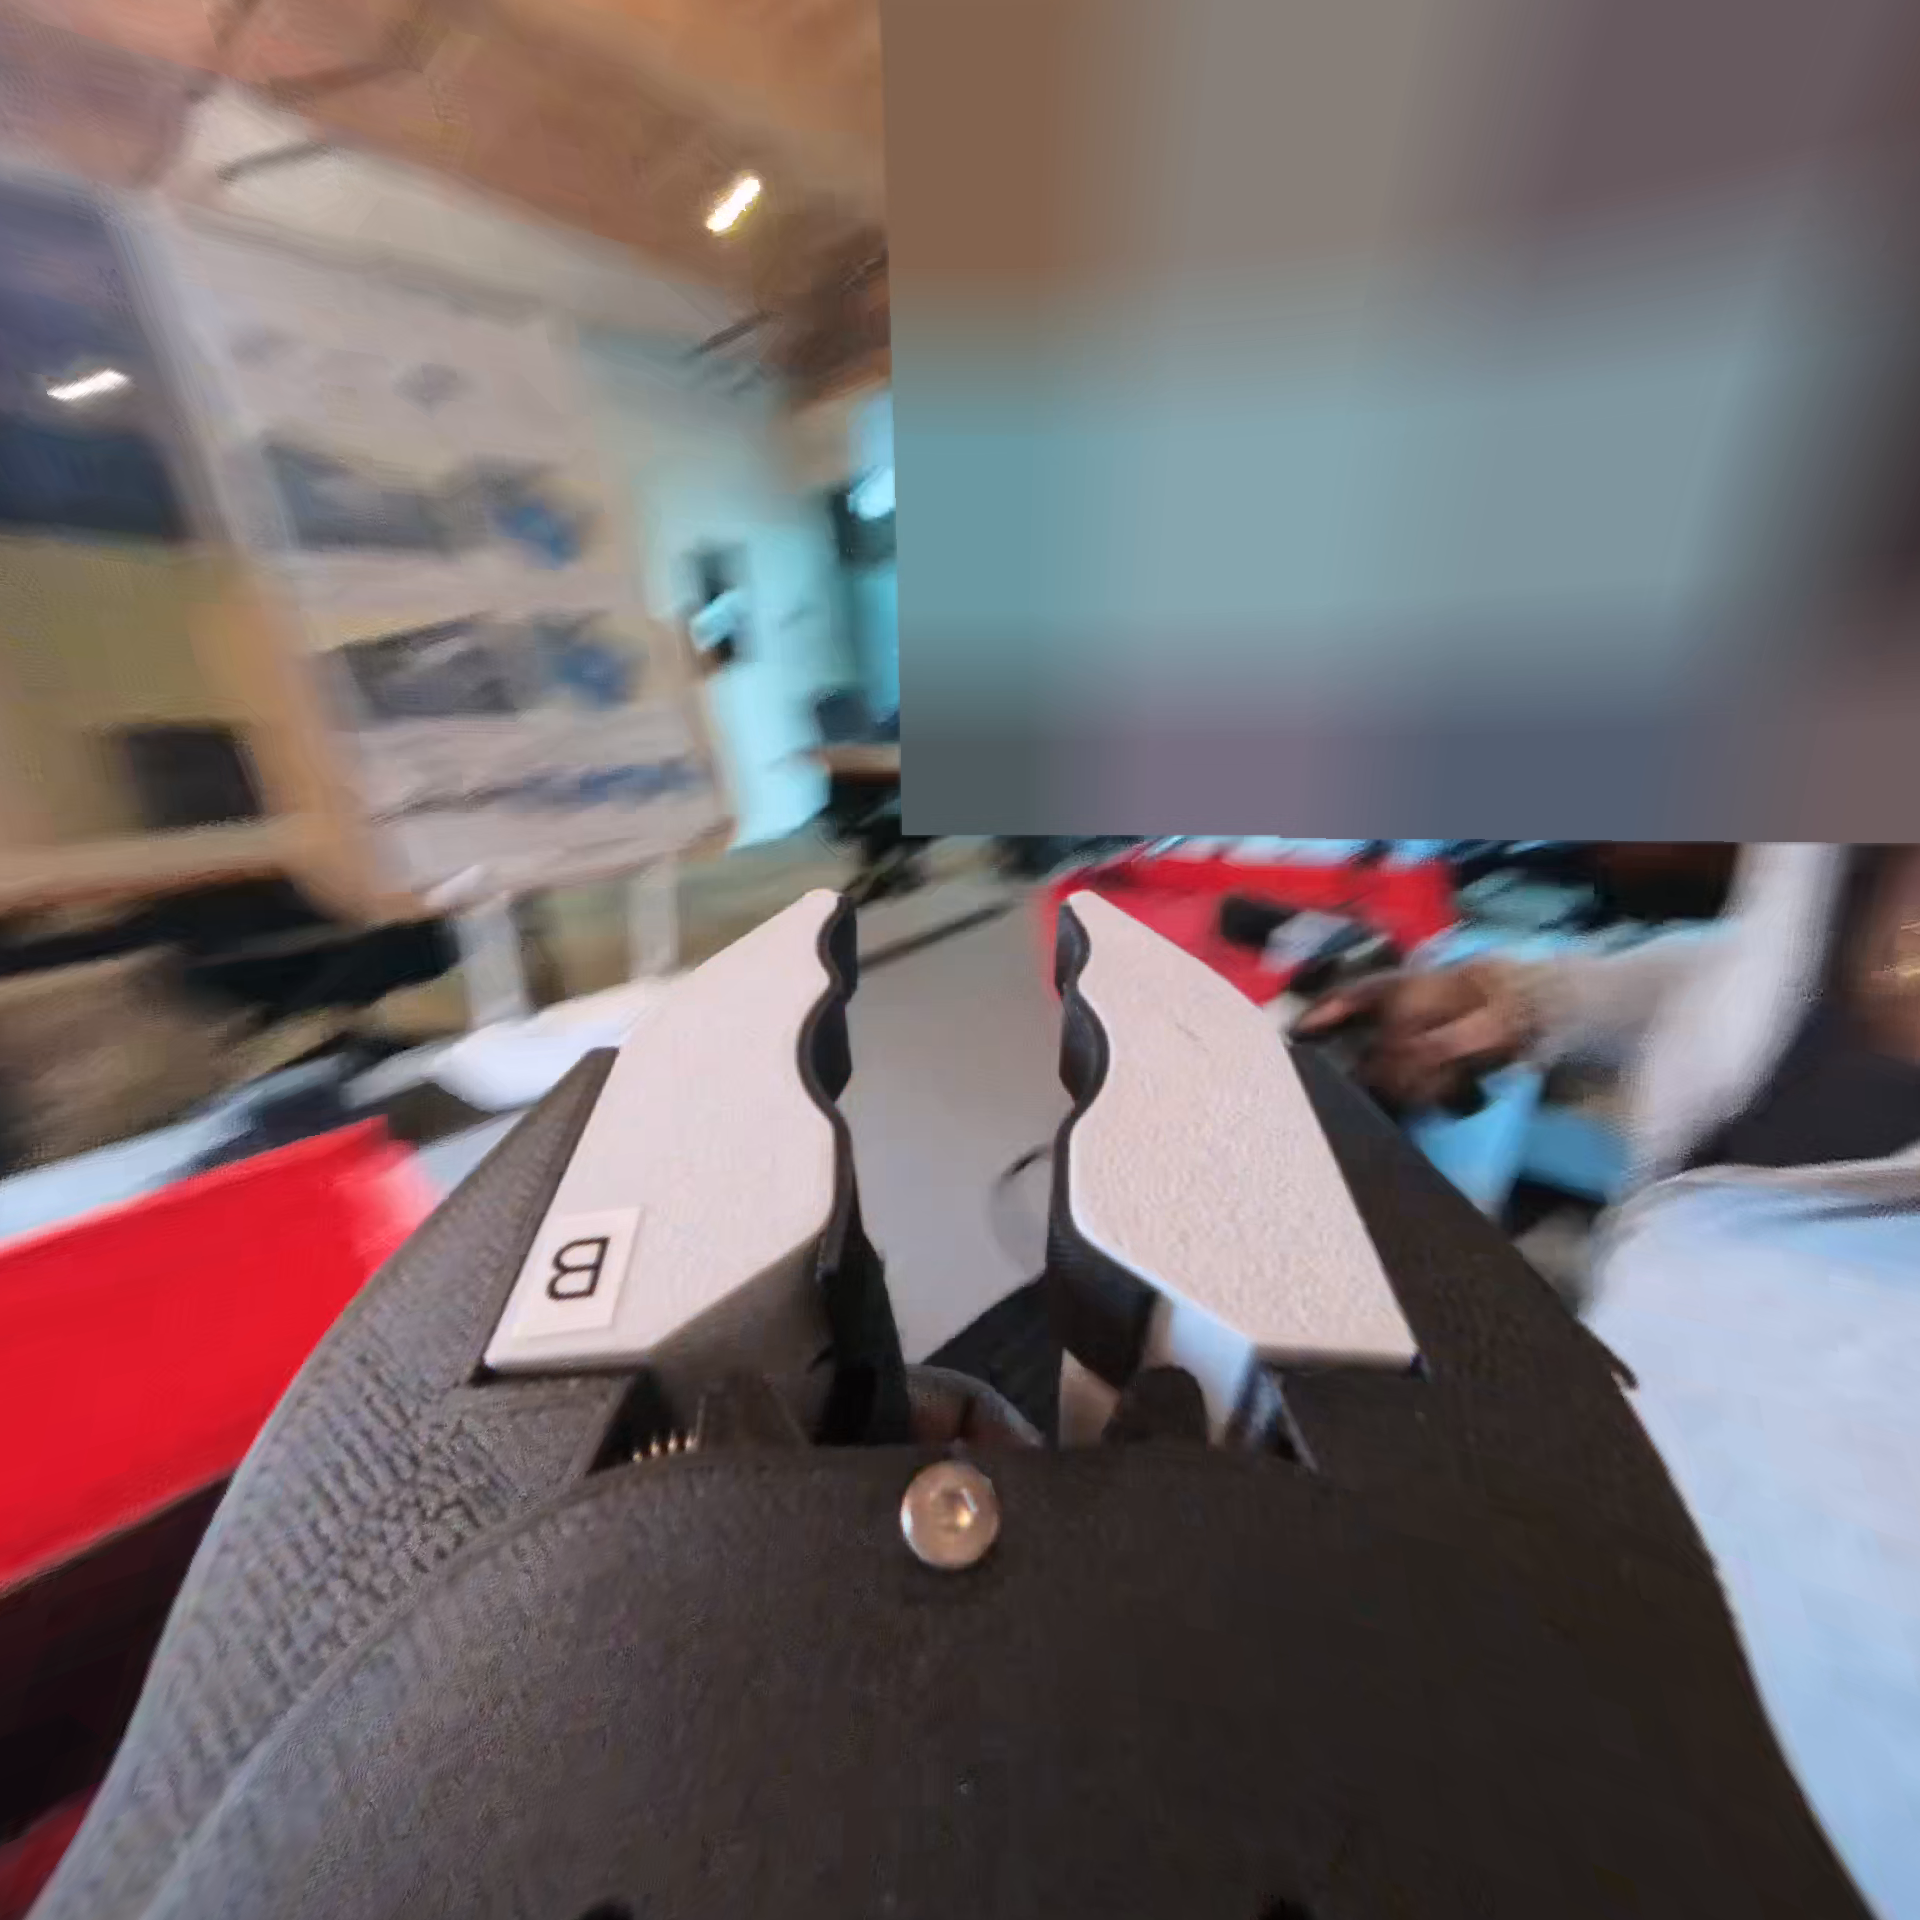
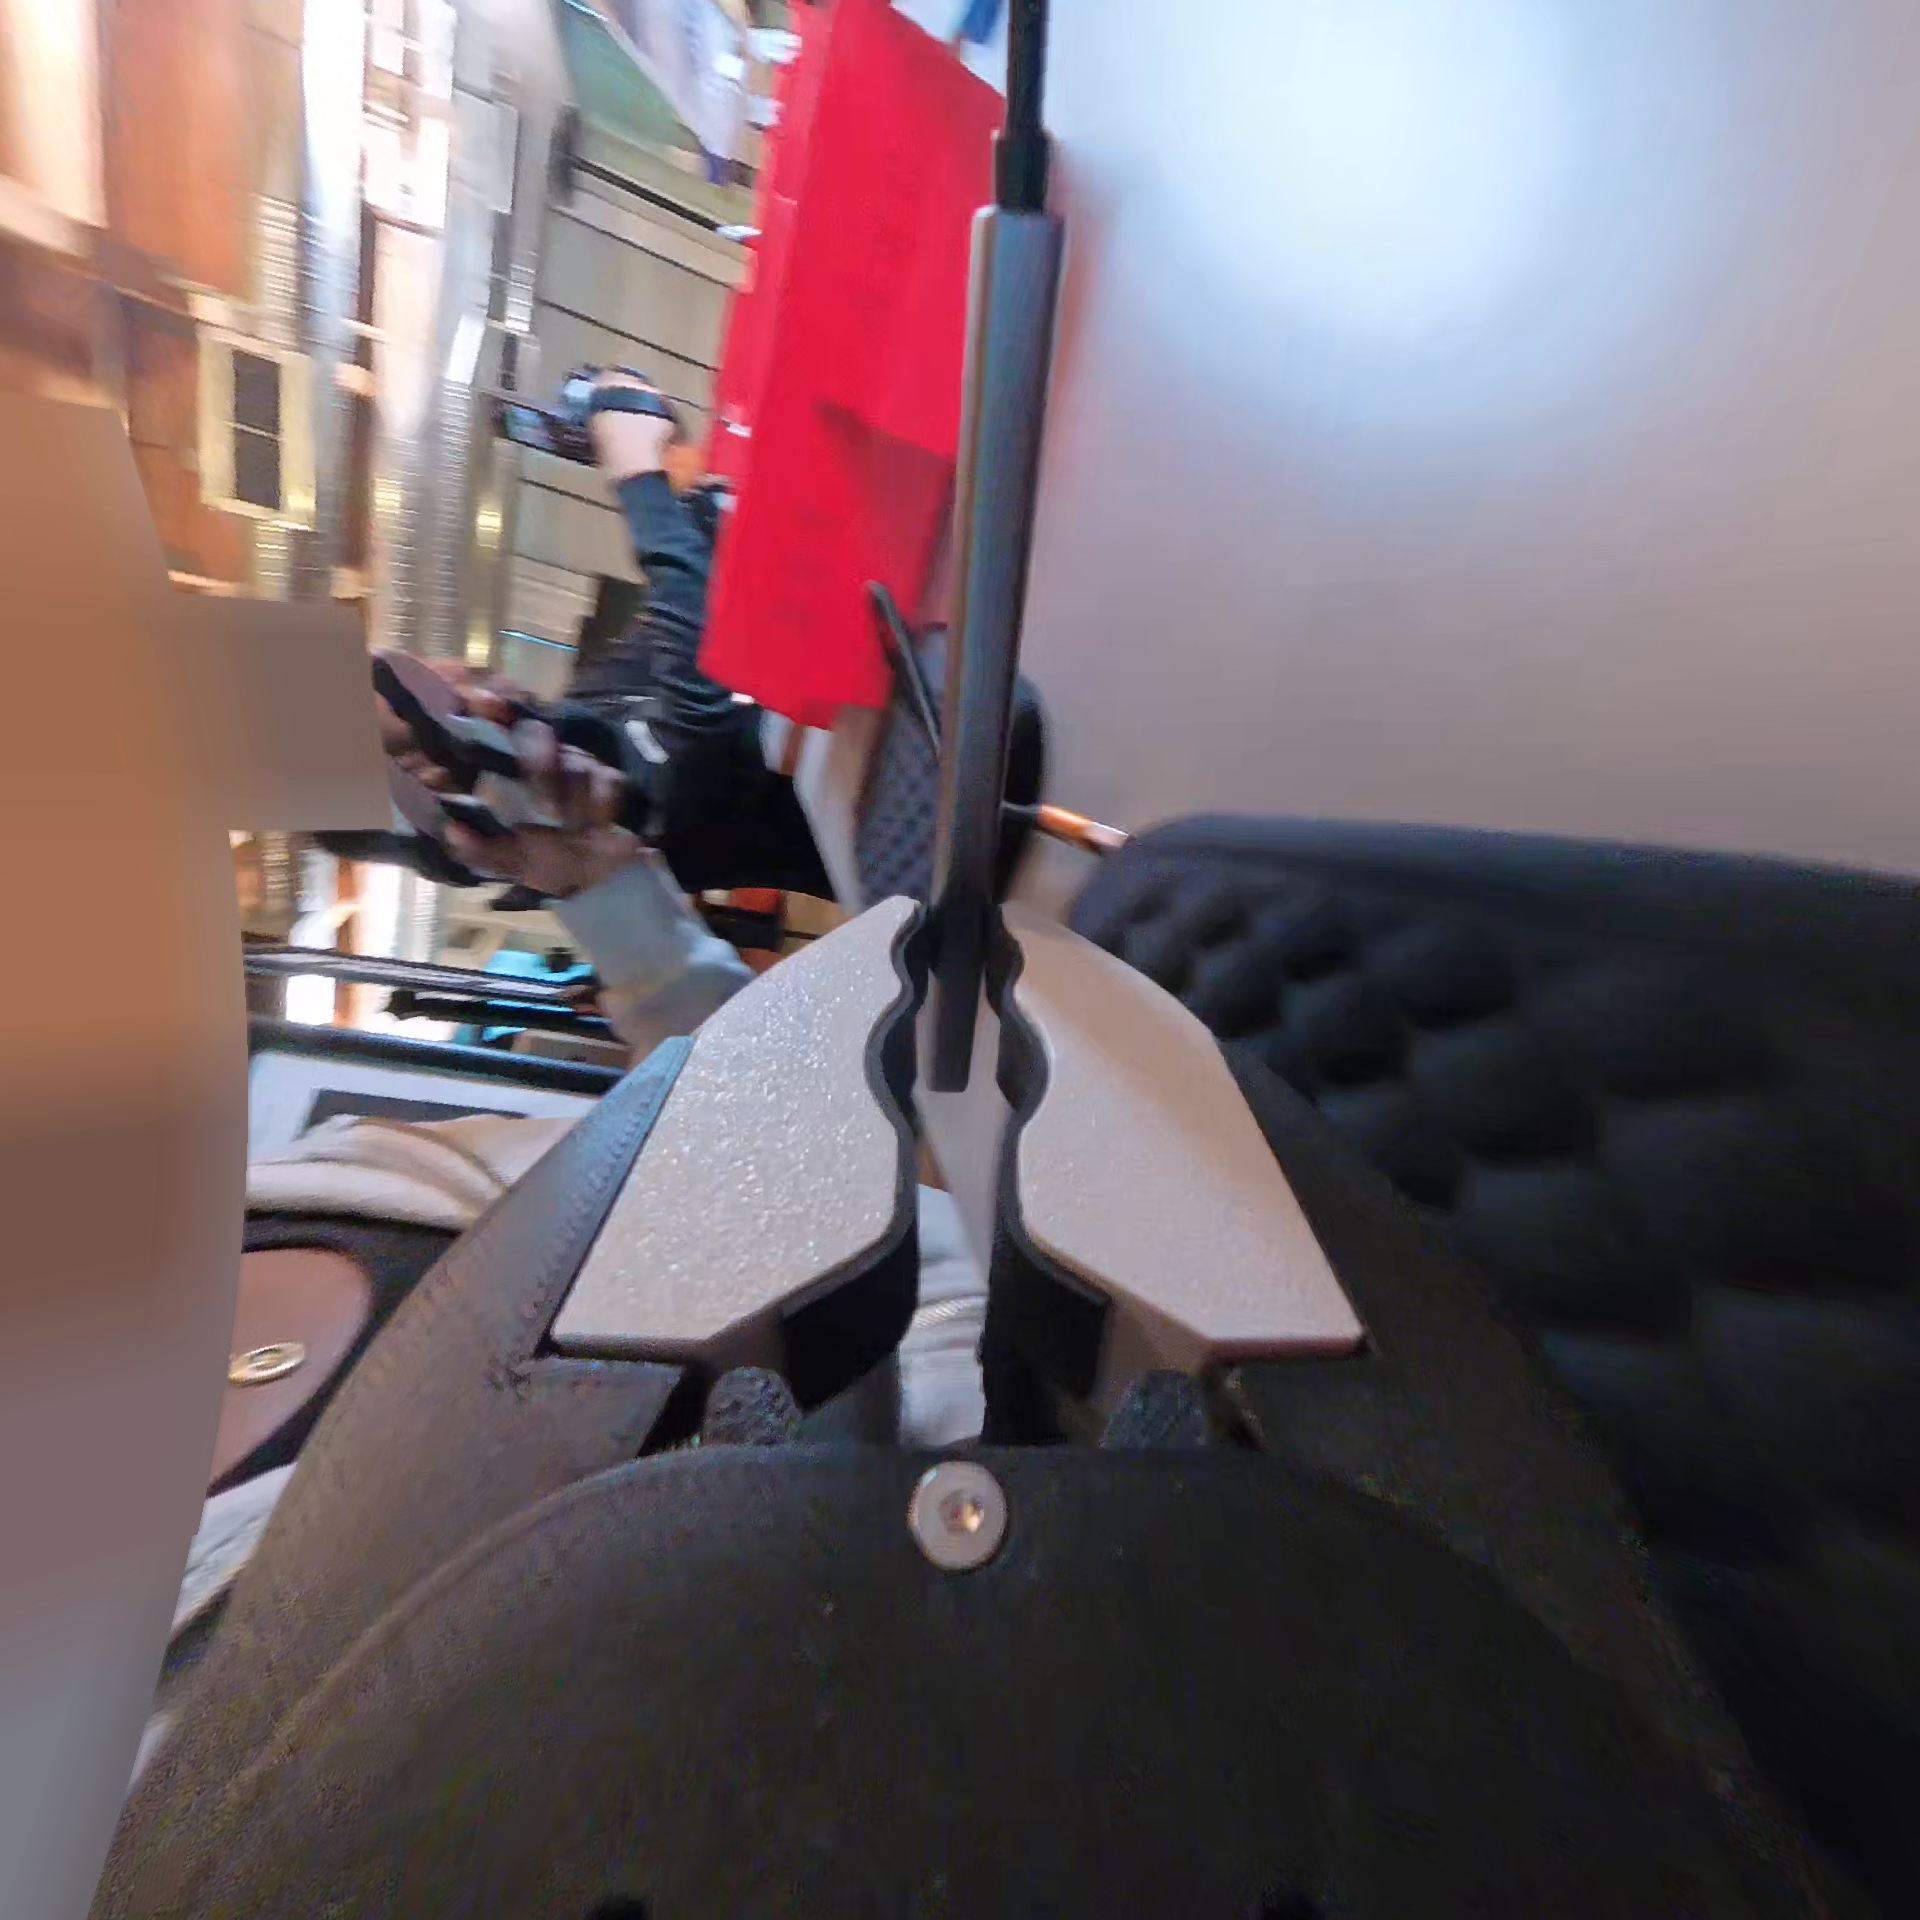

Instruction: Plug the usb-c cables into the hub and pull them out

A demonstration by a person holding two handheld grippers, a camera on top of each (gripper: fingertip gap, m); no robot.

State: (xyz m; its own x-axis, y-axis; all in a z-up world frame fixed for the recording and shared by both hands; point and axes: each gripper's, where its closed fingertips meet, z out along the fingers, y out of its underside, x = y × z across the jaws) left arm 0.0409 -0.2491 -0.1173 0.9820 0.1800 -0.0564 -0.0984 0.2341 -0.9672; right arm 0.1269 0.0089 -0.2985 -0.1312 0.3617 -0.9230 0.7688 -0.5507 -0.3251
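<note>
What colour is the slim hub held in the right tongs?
Dark grey hub, clearest in the right wrist view.

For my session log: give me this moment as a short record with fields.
left gripper: left gripper, open, nothing between its jaws
right gripper: right gripper, shut on the slim dark grey metal hub
hub cable: black cable leaves the hub's far end
surface: pale grey tabletop
nearby: red sheet, black padded case
</note>
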